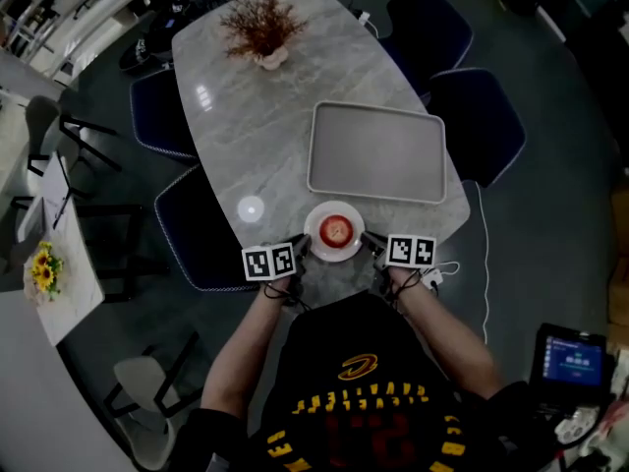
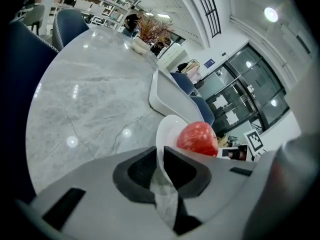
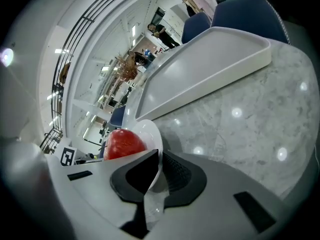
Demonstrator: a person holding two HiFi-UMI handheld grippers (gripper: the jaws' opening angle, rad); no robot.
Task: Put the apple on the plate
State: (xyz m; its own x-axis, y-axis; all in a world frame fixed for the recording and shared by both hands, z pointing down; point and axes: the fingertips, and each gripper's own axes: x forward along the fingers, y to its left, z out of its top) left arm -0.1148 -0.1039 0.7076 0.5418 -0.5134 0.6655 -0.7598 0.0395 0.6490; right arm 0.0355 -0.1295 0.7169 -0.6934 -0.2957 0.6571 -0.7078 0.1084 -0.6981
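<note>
Nearest, the left gripper [image 1: 303, 247] and right gripper [image 1: 371, 244] each clamp opposite rims of the white plate [image 1: 316, 217] at the near edge of the worktop [image 1: 256, 116]. Between them, the red apple [image 1: 335, 230] sits at the plate's middle, touching neither gripper. Being round, it shows no long axis, and its stem direction cannot be told. Beyond lies a grey tray [image 1: 378, 152].

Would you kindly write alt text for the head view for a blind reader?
A red apple sits on a white plate at the near edge of a marble table, and the left gripper and right gripper each clamp the plate's rim from opposite sides. Beyond it lie a grey tray and a dried plant.
</note>
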